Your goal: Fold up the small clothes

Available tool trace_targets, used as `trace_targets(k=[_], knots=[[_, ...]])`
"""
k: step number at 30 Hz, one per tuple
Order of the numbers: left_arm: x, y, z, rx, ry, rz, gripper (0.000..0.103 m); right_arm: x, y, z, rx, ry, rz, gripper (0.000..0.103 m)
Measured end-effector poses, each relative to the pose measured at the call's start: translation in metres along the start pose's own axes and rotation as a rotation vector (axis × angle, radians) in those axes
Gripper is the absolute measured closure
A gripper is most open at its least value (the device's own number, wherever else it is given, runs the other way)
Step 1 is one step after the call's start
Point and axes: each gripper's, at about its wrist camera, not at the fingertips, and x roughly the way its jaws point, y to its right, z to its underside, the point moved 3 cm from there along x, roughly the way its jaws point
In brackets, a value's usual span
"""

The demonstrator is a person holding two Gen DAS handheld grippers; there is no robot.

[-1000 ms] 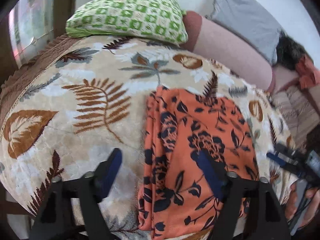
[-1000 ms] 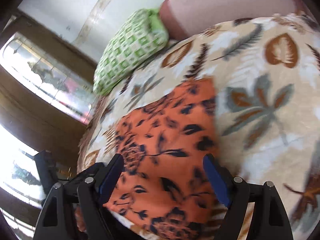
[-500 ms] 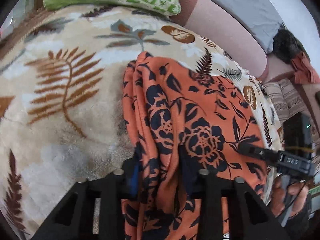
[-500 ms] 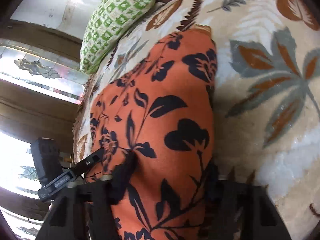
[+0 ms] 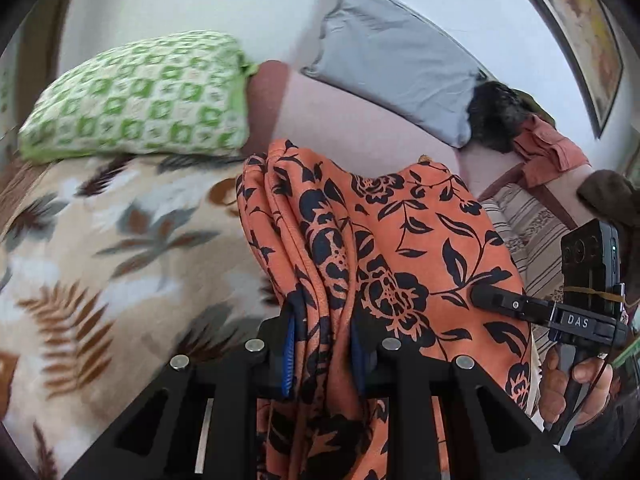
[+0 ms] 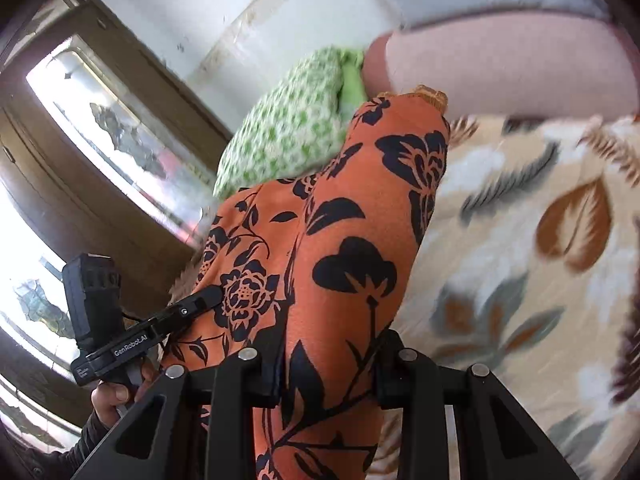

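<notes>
An orange garment with black flowers hangs lifted above the leaf-print blanket, bunched in long folds. My left gripper has its jaws closing, the blue pads pressing on the garment's left folds. In the right wrist view the same garment runs up between the jaws of my right gripper, which are also closing and pinch the cloth. Each gripper shows in the other's view, held in a hand: the right gripper at the cloth's right edge, the left gripper at its left edge.
A green checked pillow and a pink bolster lie at the bed's far end, with a grey pillow against the wall. Dark and rust-coloured clothes are piled at the right over striped cloth. A window is left of the bed.
Both grippers went from wide open over the flat garment to closed on its near edge. They rose, lifting the cloth off the blanket into hanging folds.
</notes>
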Motion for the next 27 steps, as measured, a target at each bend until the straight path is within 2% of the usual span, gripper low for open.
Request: trace_targets(k=[5,8,9,10,11,12,13,15,17,20,22,23,25,27], knots=[[0.053,0.015,0.005,-0.001,-0.037,0.011,0.077,-0.007,0.053,-0.01,0.017,0.012,0.024,0.07],[0.099,0.006,0.028,-0.034,-0.128,-0.051,0.069,0.015,0.096,0.002,0.073,-0.036,0.055,0.066],[0.114,-0.001,0.038,-0.042,-0.169,-0.082,0.065,0.025,0.115,0.009,0.104,-0.065,0.095,0.064],[0.132,-0.011,0.052,-0.051,-0.246,-0.138,0.065,0.037,0.133,0.02,0.138,-0.096,0.163,0.062],[0.137,-0.017,0.059,-0.06,-0.273,-0.154,0.053,0.045,0.145,0.029,0.154,-0.131,0.227,0.057],[0.135,-0.021,0.062,-0.076,-0.27,-0.149,0.046,0.05,0.155,0.038,0.165,-0.163,0.301,0.053],[0.128,-0.024,0.063,-0.08,-0.253,-0.165,0.039,0.047,0.158,0.043,0.174,-0.139,0.306,0.046],[0.115,-0.024,0.055,-0.042,-0.212,-0.223,0.039,0.03,0.152,0.04,0.152,-0.081,0.329,0.046],[0.102,-0.014,0.045,0.0,-0.178,-0.224,0.039,0.014,0.139,0.03,0.095,-0.018,0.377,0.046],[0.094,0.008,0.027,0.07,-0.112,-0.216,0.038,-0.009,0.112,0.007,0.046,0.079,0.358,0.042],[0.095,0.019,0.019,0.088,-0.098,-0.182,0.03,-0.009,0.096,-0.006,0.05,0.111,0.269,0.035],[0.1,0.027,0.016,0.092,-0.096,-0.146,0.029,0.002,0.088,-0.011,0.063,0.108,0.223,0.031],[0.121,0.036,0.017,0.114,-0.116,-0.124,0.029,0.016,0.092,-0.01,0.116,0.081,0.141,0.029],[0.143,0.036,0.026,0.124,-0.19,-0.166,0.029,0.041,0.117,0.001,0.197,0.004,0.142,0.027]])
